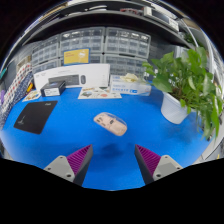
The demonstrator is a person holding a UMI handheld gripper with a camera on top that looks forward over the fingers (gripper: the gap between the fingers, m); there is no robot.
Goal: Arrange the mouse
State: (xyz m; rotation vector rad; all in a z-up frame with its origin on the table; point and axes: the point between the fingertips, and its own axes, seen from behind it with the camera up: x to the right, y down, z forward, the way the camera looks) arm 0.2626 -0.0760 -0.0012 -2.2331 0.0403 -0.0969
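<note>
A beige computer mouse lies on the blue table top, a little beyond my fingers and slightly right of the middle. My gripper is open and empty, its two purple pads wide apart with bare blue surface between them. A black mouse pad lies flat on the table to the left of the mouse, well apart from it.
A potted green plant in a white pot stands at the right. A white box, a small dark box, papers and a light blue box line the back. Shelves of bins stand behind.
</note>
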